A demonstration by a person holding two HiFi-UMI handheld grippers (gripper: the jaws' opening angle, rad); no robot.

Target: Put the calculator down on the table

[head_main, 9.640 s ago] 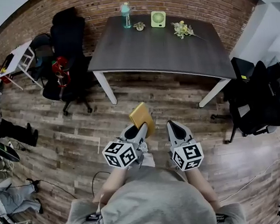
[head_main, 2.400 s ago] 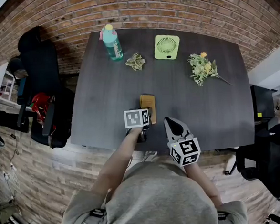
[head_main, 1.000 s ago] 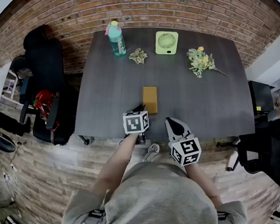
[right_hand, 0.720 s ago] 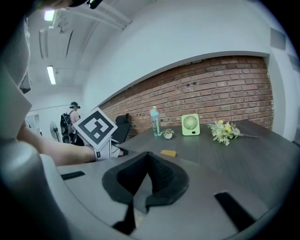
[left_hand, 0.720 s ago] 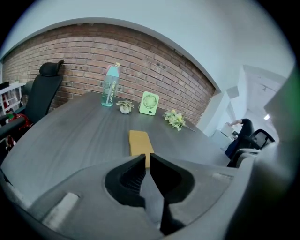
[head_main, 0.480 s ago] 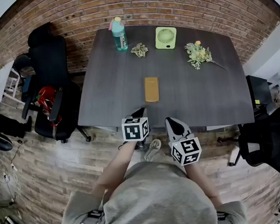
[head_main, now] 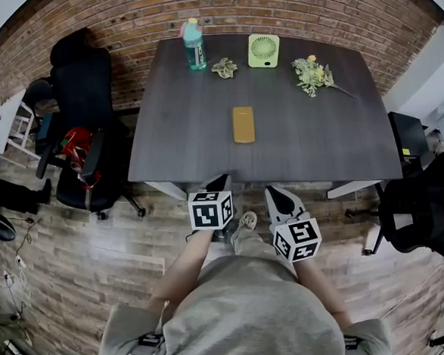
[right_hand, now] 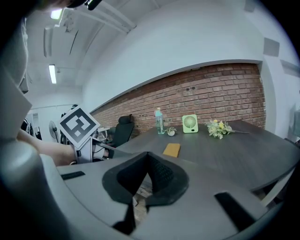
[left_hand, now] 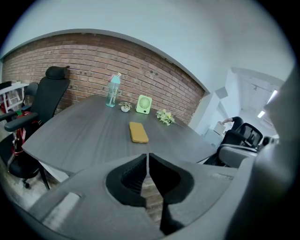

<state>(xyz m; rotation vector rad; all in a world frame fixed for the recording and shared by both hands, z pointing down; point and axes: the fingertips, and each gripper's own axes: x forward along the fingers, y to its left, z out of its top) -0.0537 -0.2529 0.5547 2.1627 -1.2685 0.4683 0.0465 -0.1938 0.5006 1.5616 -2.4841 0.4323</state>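
Observation:
The calculator (head_main: 242, 124), a flat yellow slab, lies alone on the dark table (head_main: 181, 138), near its middle. It also shows in the left gripper view as the calculator (left_hand: 138, 132) and in the right gripper view as the calculator (right_hand: 172, 150). My left gripper (head_main: 221, 183) hangs off the table's near edge, over the wooden floor. Its jaws are shut with nothing between them (left_hand: 148, 157). My right gripper (head_main: 275, 194) is beside it, also short of the table, shut and empty (right_hand: 147, 157).
At the table's far edge stand a teal bottle (head_main: 193, 44), a small plant (head_main: 225, 67), a green fan (head_main: 263, 50) and a flower bunch (head_main: 313, 72). A black office chair (head_main: 87, 91) is on the left, another chair (head_main: 425, 212) on the right. A brick wall is behind.
Both grippers have drawn back from the table's near edge to over the floor. The table and the calculator on it look farther away; the calculator has stayed put.

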